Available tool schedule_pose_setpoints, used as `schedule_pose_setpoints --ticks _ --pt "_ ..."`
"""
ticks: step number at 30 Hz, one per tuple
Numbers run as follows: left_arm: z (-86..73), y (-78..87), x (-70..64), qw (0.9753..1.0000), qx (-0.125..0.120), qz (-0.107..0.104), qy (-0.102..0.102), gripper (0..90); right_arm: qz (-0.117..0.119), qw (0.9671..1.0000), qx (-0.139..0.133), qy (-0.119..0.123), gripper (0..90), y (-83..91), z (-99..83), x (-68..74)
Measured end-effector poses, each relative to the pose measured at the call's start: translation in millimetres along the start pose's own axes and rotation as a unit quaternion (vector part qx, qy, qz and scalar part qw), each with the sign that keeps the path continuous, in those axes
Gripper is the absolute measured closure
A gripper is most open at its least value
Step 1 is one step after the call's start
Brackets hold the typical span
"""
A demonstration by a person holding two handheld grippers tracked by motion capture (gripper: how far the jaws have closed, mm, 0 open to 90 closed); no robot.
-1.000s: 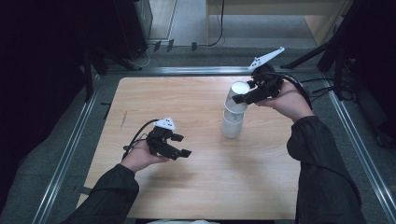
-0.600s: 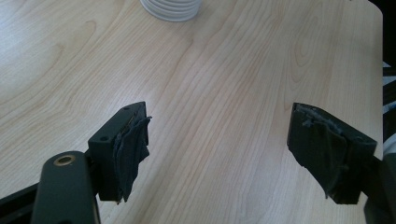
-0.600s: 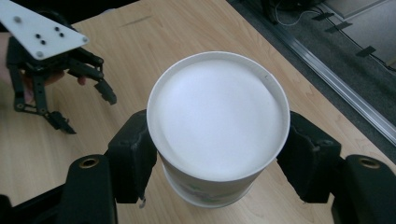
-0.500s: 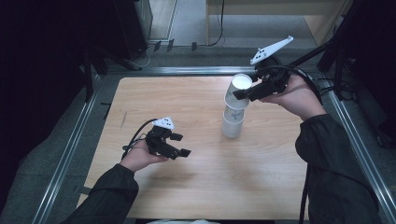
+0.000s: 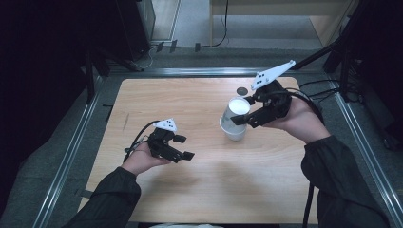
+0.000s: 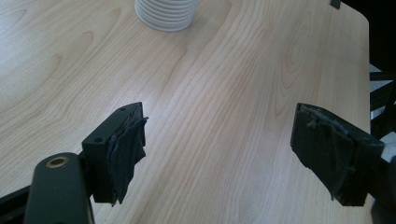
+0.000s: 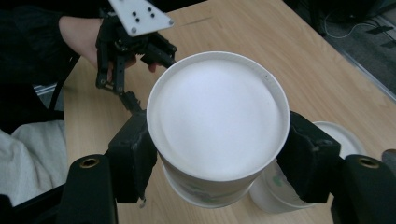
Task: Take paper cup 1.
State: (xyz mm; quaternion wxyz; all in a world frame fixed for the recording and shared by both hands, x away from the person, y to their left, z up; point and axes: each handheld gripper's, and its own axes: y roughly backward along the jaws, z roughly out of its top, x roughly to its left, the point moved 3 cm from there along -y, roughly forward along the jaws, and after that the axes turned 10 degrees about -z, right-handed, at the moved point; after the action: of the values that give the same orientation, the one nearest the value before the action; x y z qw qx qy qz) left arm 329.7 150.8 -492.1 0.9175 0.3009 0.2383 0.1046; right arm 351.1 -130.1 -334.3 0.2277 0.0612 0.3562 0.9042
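- Right gripper (image 5: 243, 118) clamps one white cup (image 7: 217, 121) upside down, lifted clear over the cup stack (image 5: 232, 129) at the table's (image 5: 190, 99) far right.
- Left gripper (image 5: 183, 147) jaws wide apart, nothing between them, hovering low near the left, well apart from the stack.
- Dark round disc (image 5: 242, 90) lies beyond the stack.
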Motion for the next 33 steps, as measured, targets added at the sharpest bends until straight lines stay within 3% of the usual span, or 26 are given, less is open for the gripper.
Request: schedule_pose_setpoints --ticks 7,10,15,18,21,33 --pt "-0.1 0.7 0.2 1.0 -0.003 -0.005 0.004 18.7 0.026 0.9996 -0.012 0.003 33.6 -18.6 -20.4 17.8" --pt "-0.4 1.8 -1.0 0.9999 -0.004 -0.009 -0.003 18.9 0.039 0.999 -0.021 -0.006 33.7 -28.8 -28.9 23.9" --pt "-0.7 2.3 -3.9 0.9998 -0.006 -0.015 -0.012 19.2 0.048 0.9987 -0.015 0.003 33.7 -48.2 -44.6 34.0" --pt "-1.2 2.1 -5.5 0.9998 -0.007 -0.007 -0.019 20.3 0.054 0.9983 -0.025 -0.001 33.7 -56.6 -52.2 37.7" --pt "-2.0 2.3 -6.5 0.9997 -0.007 -0.012 -0.02 20.3 0.06 0.9973 -0.042 -0.006 33.7 -65.3 -58.8 42.8" --pt "-3.1 0.1 -17.0 0.998 -0.01 -0.046 -0.041 20.4 0.081 0.9947 -0.062 -0.016 33.7 -92.7 -77.6 55.5"
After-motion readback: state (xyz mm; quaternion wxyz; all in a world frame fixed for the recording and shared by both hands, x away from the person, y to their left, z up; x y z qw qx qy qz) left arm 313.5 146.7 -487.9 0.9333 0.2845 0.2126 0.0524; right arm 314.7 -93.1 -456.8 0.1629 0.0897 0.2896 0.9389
